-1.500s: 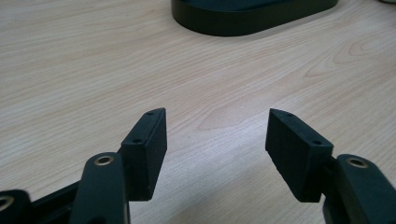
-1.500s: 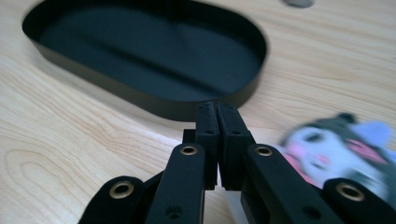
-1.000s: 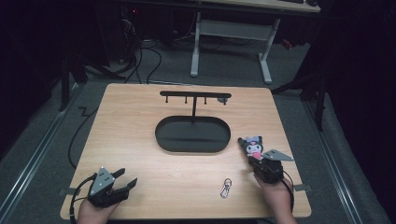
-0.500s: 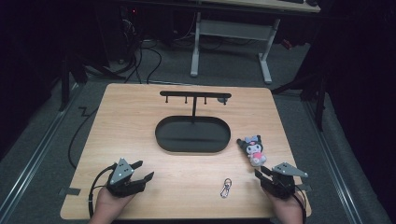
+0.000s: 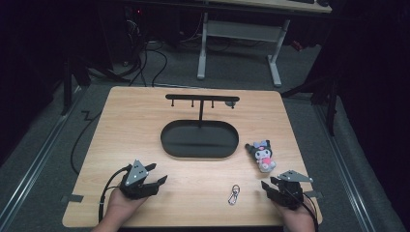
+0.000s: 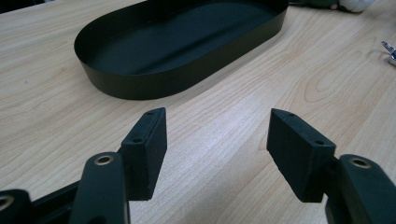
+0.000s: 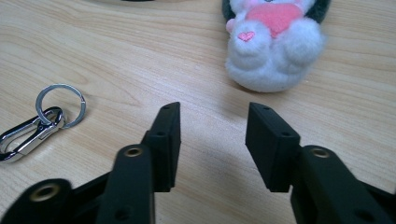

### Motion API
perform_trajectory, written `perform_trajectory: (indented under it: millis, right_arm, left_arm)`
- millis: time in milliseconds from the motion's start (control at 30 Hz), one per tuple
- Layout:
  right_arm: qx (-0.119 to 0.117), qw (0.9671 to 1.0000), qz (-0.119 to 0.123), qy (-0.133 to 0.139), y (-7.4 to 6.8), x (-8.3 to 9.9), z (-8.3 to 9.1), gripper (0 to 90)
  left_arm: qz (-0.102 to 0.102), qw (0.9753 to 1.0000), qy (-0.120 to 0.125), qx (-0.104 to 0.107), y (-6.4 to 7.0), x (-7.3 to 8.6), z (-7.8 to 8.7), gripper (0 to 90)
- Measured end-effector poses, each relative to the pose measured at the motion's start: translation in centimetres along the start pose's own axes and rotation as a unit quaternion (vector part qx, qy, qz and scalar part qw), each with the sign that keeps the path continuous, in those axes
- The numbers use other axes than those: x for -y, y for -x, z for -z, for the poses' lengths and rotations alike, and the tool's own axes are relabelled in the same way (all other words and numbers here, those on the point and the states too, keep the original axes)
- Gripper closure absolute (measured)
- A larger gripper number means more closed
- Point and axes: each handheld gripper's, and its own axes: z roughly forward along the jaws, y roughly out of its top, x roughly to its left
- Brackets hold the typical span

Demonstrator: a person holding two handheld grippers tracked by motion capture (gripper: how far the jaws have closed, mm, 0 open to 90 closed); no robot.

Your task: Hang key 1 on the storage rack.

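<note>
On the wooden table sits 1 container, a black oval tray with a low upright wall, near the table's middle. From the left gripper view its dark floor looks bare as far as the wall lets one see, and nothing leans on its rim. A thin post rises at the tray's far edge and carries a black hanging rack, a crossbar with short pegs. The plush toy, white and pink with dark ears, lies on the wood outside the tray, just beside the tray's right end and apart from it. The key clip, a metal snap hook joined to a split ring, lies on the wood near the front edge, between the 2 grippers and nearer the right one. The left gripper rests low at the front left of the table with its jaws spread and nothing between them; in its own view they point toward the tray over bare wood. The right gripper sits at the front right, its jaws also spread and empty, with the toy just ahead of them and not touching, and the clip off to its left.
</note>
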Motion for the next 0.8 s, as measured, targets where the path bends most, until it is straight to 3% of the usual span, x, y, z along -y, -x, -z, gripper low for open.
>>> perform_trajectory:
  millis: [267,433,667,700,800]
  right_arm:
    - [0.009,0.9988,0.019,-0.045,-0.3,-1.7,-0.2,49.9]
    - [0.008,0.9964,0.036,-0.076,-0.5,-2.7,-0.4,47.1]
    - [0.011,0.9912,0.055,-0.12,-0.6,-3.6,-0.7,44.4]
    - [0.004,0.9892,0.046,-0.139,-0.4,-3.8,-0.9,42.1]
    - [0.002,0.9867,0.043,-0.157,-0.2,-4.0,-1.1,41.5]
  left_arm:
    - [-0.001,1.0,-0.006,0.005,0.1,0.3,0.3,38.4]
    - [0.001,0.9999,-0.01,0.011,0.1,0.5,0.4,38.4]
    - [0.0,0.9999,-0.011,0.011,0.2,0.6,0.5,38.4]
    - [0.0,0.9999,-0.012,0.011,0.2,0.6,0.5,38.4]
    - [0.0,0.9999,-0.013,0.011,0.3,0.6,0.5,38.4]
